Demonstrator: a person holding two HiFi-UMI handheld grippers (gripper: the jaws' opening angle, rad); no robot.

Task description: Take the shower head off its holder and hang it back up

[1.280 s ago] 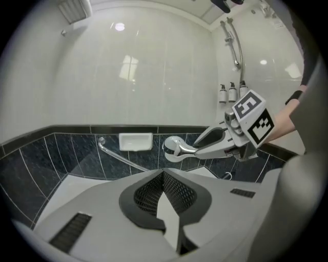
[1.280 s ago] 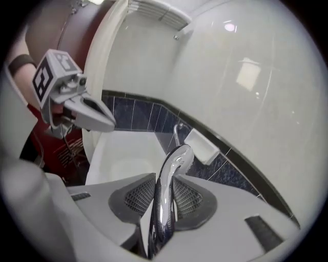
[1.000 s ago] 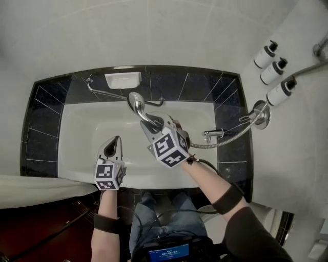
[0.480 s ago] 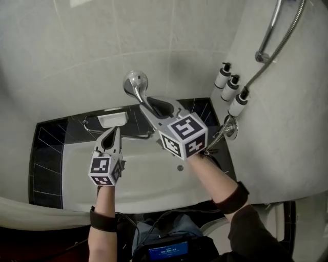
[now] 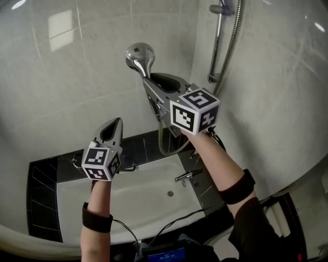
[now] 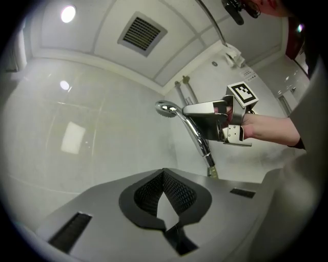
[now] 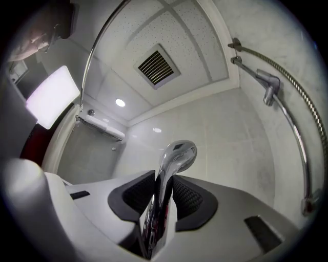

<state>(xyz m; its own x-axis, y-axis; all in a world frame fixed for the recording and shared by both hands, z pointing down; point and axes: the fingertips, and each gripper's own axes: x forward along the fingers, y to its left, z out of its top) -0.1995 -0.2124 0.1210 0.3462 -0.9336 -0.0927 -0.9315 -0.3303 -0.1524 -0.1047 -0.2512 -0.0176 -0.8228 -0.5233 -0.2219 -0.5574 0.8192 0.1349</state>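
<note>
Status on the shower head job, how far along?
Done: shower head is off its holder, handle clamped in the right gripper, whose jaws have just been opening slightly. In hand: it is held up near the wall rail; the left gripper is shut and empty. Remaining: seat it back in the holder on the rail.
</note>
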